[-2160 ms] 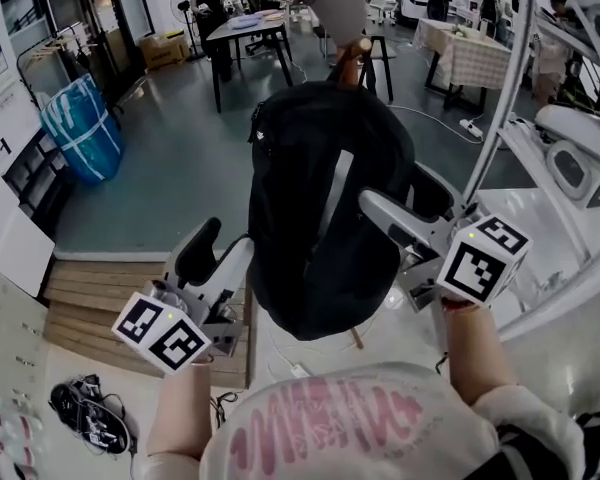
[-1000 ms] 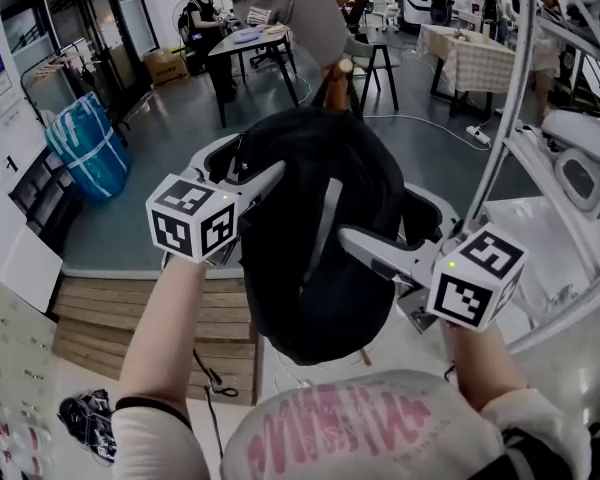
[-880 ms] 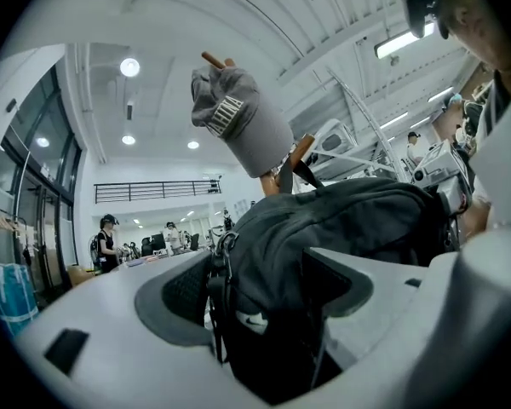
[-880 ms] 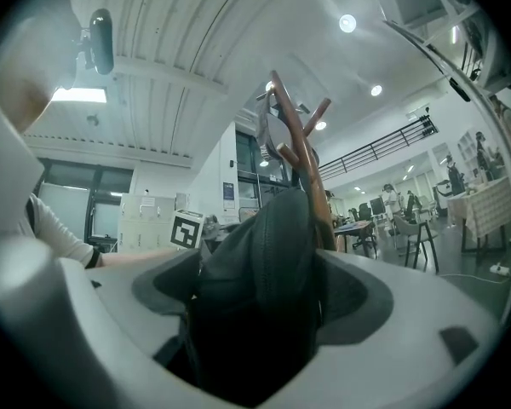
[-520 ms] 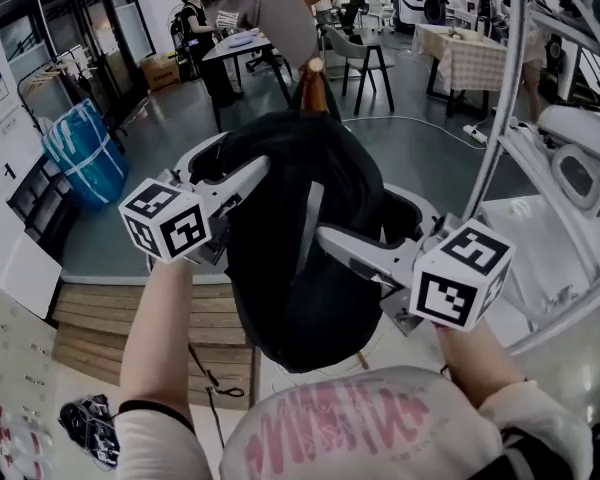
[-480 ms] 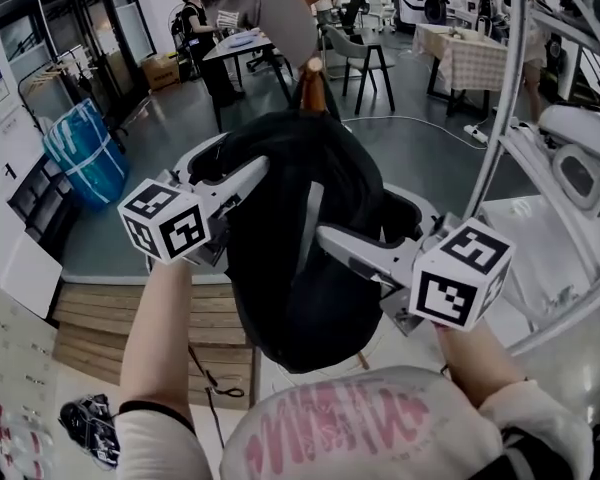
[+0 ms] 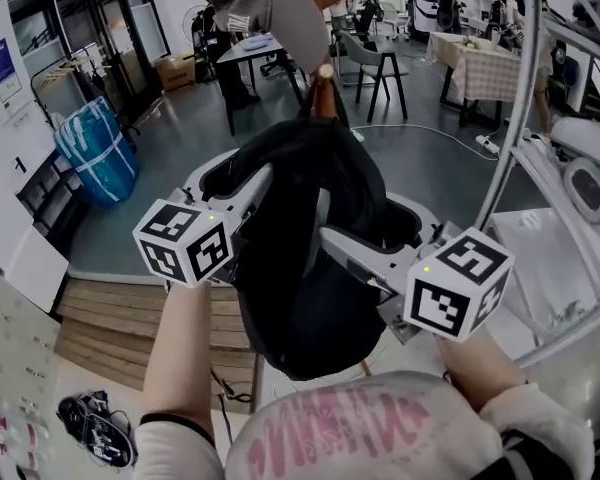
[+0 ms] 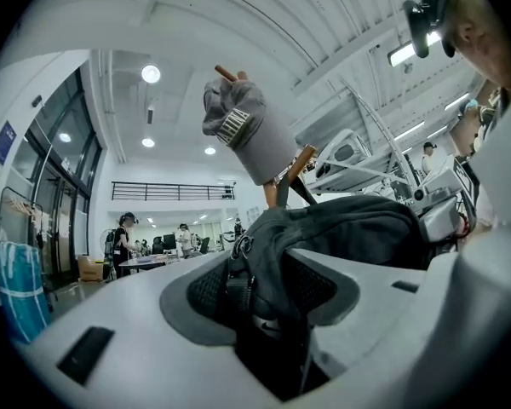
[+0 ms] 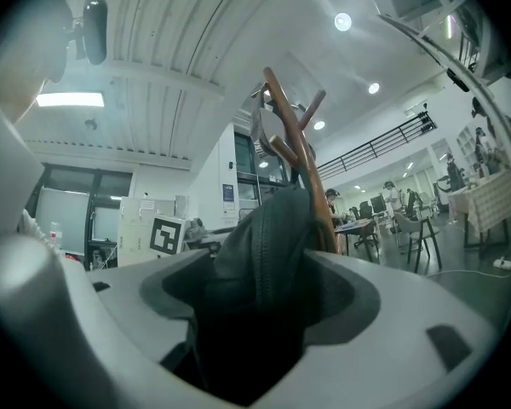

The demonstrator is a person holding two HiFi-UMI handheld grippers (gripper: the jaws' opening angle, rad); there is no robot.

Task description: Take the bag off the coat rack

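A black backpack [image 7: 310, 258] hangs from the wooden coat rack [image 7: 323, 86], with a grey cap [image 8: 243, 130] on a peg above it. My left gripper [image 7: 235, 173] is at the bag's upper left; its jaws are closing and the bag's fabric [image 8: 341, 228] is pinched between the pads. My right gripper [image 7: 375, 230] is at the bag's right side, also closing, with the bag [image 9: 264, 245] filling the gap between its pads. The rack's post [image 9: 302, 156] rises just behind the bag. The strap on the peg is hidden.
A curved metal pole [image 7: 505, 118] and a white machine [image 7: 590, 168] stand close on the right. A blue sack [image 7: 95, 148] is at the left, a wooden step [image 7: 90, 318] below it, and cables [image 7: 100, 433] lie on the floor. Tables and people are at the back.
My left gripper has risen from low beside the bag to its upper left. Both grippers' jaws have narrowed around the bag, which has shifted slightly.
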